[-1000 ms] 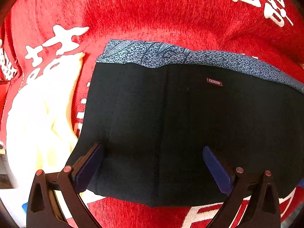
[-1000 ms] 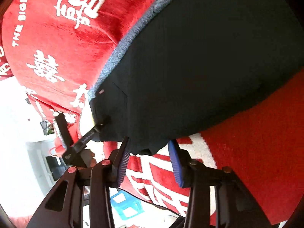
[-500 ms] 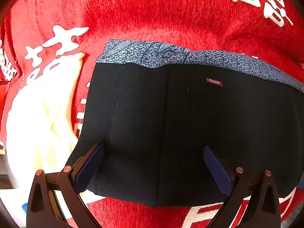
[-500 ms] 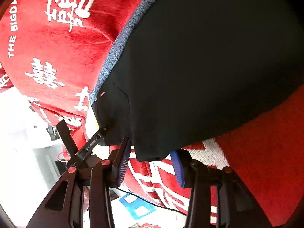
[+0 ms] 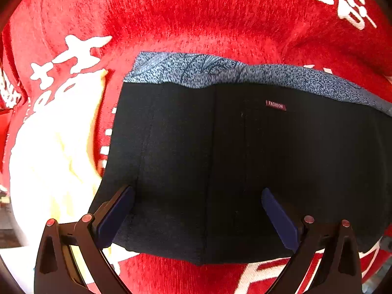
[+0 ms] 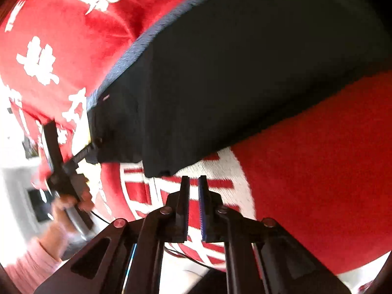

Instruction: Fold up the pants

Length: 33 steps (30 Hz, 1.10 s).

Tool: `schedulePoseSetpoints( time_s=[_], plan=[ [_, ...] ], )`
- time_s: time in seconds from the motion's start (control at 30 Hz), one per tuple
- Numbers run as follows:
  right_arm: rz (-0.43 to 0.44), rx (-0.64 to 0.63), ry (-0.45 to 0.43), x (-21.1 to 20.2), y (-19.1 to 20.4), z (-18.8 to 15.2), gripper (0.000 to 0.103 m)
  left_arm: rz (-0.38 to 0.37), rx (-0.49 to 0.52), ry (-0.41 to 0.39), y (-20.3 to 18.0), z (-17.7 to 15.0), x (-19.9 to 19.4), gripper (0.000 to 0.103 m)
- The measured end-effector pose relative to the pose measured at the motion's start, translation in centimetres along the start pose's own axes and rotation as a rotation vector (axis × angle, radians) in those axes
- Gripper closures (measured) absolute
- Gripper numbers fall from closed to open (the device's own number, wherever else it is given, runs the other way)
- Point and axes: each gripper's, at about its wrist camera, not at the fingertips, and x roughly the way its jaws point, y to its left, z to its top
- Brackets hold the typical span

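Note:
The black pants (image 5: 220, 166) lie folded on a red blanket (image 5: 196, 14), with a blue patterned waistband (image 5: 208, 71) at the far edge and a small "FASHION" label (image 5: 276, 105). My left gripper (image 5: 197, 196) is open, its fingers spread over the near part of the pants. In the right wrist view the pants (image 6: 232, 78) lie flat. My right gripper (image 6: 193, 183) is shut and empty, just off the near corner of the pants. The left gripper (image 6: 90, 147) shows there at the pants' left edge.
A pale yellow cloth (image 5: 56, 152) lies on the blanket left of the pants. The blanket (image 6: 318, 171) has white characters. A hand in a pink sleeve (image 6: 49, 232) holds the left tool. The blanket's edge and a white floor are below.
My right gripper has closed and pulled back off the pants' corner, with nothing in it. The left gripper has stayed still and open.

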Motion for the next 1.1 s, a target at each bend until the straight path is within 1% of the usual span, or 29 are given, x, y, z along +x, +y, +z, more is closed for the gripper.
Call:
schedulePoseSetpoints(
  time_s=[0.03, 0.07, 0.1, 0.13, 0.2, 0.23, 0.3, 0.37, 0.4, 0.43, 0.47, 0.57, 0.63, 0.7, 0.8, 0.9, 1.0, 1.07, 1.1],
  plan=[
    [-0.021, -0.03, -0.013, -0.9, 0.4, 0.2, 0.084, 0.001, 0.003, -0.006, -0.2, 0.4, -0.4, 0.0],
    [-0.045, -0.061, -0.034, -1.8, 0.8, 0.7, 0.076, -0.018, 0.009, -0.026, -0.5, 0.9, -1.0, 0.0],
    [-0.074, -0.09, -0.069, -2.6, 1.3, 1.6, 0.056, -0.025, 0.015, -0.04, -0.8, 1.4, -1.4, 0.0],
    [-0.093, -0.11, -0.099, -3.2, 1.7, 2.4, 0.044, -0.025, 0.022, -0.052, -1.1, 2.1, -1.6, 0.0],
    [-0.121, -0.157, -0.149, -3.6, 2.5, 4.7, 0.044, -0.009, 0.023, -0.067, -1.8, 3.7, -1.4, 0.0],
    [-0.161, -0.179, -0.157, -3.1, 2.9, 6.5, 0.044, 0.01, 0.016, -0.063, -2.0, 4.6, -0.9, 0.0],
    [-0.224, -0.186, -0.159, -2.0, 3.2, 8.6, 0.044, 0.032, -0.01, -0.05, -2.1, 6.4, 0.5, 0.0],
    [-0.285, -0.184, -0.137, -0.4, 2.7, 10.3, 0.044, 0.06, -0.036, -0.049, -1.7, 7.7, 2.2, 0.0],
    [-0.308, -0.185, -0.127, 0.2, 2.4, 10.8, 0.044, 0.056, -0.046, -0.057, -1.5, 8.0, 2.5, 0.0],
    [-0.307, -0.196, -0.145, 0.5, 2.5, 10.9, 0.044, 0.052, -0.057, -0.064, -1.1, 8.3, 2.8, 0.0],
    [-0.312, -0.211, -0.163, 0.5, 2.7, 10.7, 0.044, 0.045, -0.059, -0.063, -0.9, 8.5, 3.0, 0.0],
    [-0.329, -0.259, -0.165, 0.8, 3.1, 10.3, 0.037, 0.05, -0.033, -0.061, -1.0, 8.6, 2.6, 0.0],
    [-0.341, -0.263, -0.158, 0.8, 3.4, 10.0, 0.037, 0.064, -0.019, -0.047, -1.2, 8.4, 2.1, 0.0],
    [-0.333, -0.225, -0.143, 0.5, 3.3, 9.8, 0.036, 0.076, 0.009, -0.043, -1.5, 7.8, 0.9, 0.0],
    [-0.265, -0.126, -0.148, -1.3, 1.5, 8.9, 0.036, 0.054, 0.066, -0.046, -2.9, 6.3, -1.2, 0.0],
    [-0.214, -0.049, -0.186, -3.4, -0.5, 7.4, 0.036, 0.029, 0.125, -0.046, -5.5, 4.7, -3.1, 0.0],
    [-0.179, -0.004, -0.234, -6.0, -3.1, 6.1, 0.036, -0.022, 0.178, -0.052, -9.6, 3.4, -5.1, 0.0],
    [-0.187, 0.019, -0.269, -8.2, -5.0, 5.9, 0.036, -0.054, 0.208, -0.066, -13.1, 2.7, -6.5, 0.0],
    [-0.206, 0.024, -0.294, -9.5, -6.0, 6.0, 0.036, -0.073, 0.216, -0.071, -14.6, 2.5, -7.1, 0.0]
  ],
)
